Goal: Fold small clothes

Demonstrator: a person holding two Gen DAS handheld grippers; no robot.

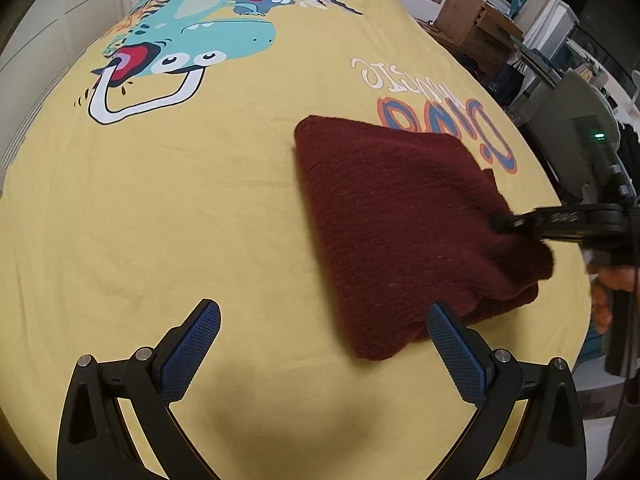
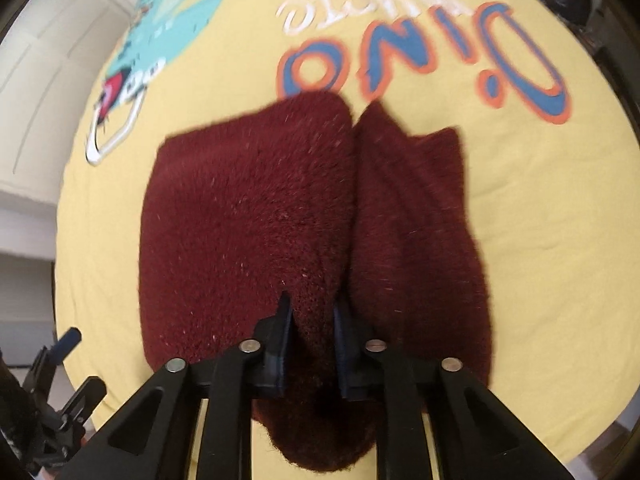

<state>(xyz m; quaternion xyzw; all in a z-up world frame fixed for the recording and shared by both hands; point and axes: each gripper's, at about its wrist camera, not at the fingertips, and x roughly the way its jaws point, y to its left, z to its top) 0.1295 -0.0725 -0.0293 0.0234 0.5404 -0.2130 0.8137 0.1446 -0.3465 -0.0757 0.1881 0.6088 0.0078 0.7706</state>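
A dark red knitted garment lies folded on the yellow dinosaur-print sheet. My left gripper hovers open above the sheet, its right blue pad at the garment's near corner, nothing between the fingers. My right gripper is shut on a bunched ridge of the same red garment, which fills the middle of the right wrist view. In the left wrist view the right gripper reaches in from the right and pinches the cloth's right edge.
Wooden furniture and stacked boxes stand beyond the bed's far right. White cabinet doors run along the left. A person's hand shows at the right edge. The left gripper appears at the lower left of the right wrist view.
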